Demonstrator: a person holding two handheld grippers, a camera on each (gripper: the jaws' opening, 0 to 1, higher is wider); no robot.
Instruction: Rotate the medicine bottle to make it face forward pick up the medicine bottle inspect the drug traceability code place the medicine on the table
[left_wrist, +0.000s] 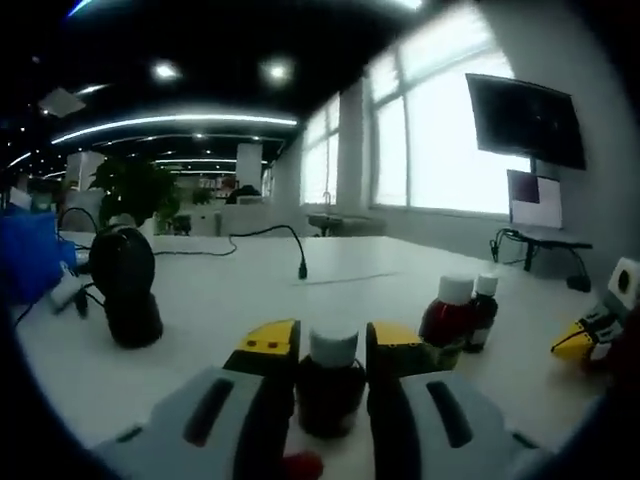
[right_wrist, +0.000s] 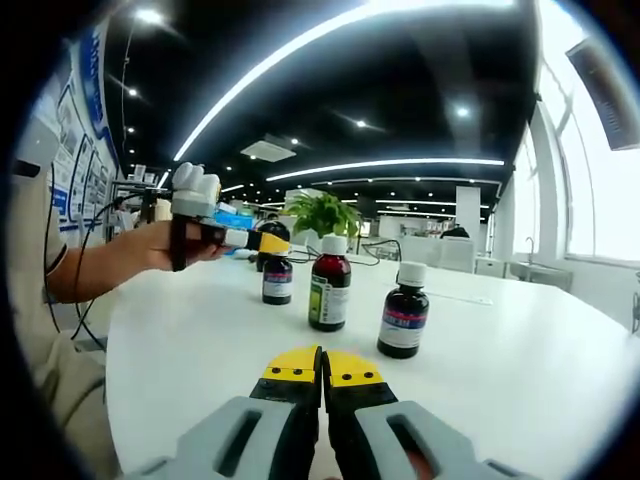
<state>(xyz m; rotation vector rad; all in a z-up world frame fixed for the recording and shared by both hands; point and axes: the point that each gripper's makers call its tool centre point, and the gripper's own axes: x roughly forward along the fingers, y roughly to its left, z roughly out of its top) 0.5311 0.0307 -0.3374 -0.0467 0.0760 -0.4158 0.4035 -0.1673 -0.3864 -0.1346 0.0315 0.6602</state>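
Observation:
A dark medicine bottle (left_wrist: 330, 385) with a white cap stands between the yellow-tipped jaws of my left gripper (left_wrist: 332, 345), which press on both its sides. In the right gripper view that same bottle (right_wrist: 277, 280) rests on the white table (right_wrist: 200, 340), with the left gripper (right_wrist: 268, 243) held at it by a person's hand. My right gripper (right_wrist: 322, 368) hovers low over the table, jaws shut together and holding nothing; it also appears as the right gripper (left_wrist: 585, 340) at the far right of the left gripper view.
Two more bottles stand nearby: a green-labelled one (right_wrist: 330, 290) (left_wrist: 452, 315) and a blue-labelled one (right_wrist: 404, 320) (left_wrist: 483, 310). A black round device (left_wrist: 125, 285) with cables sits at the left. A microphone cable (left_wrist: 290, 245), a plant (right_wrist: 322, 215) and a wall screen (left_wrist: 525, 120) lie beyond.

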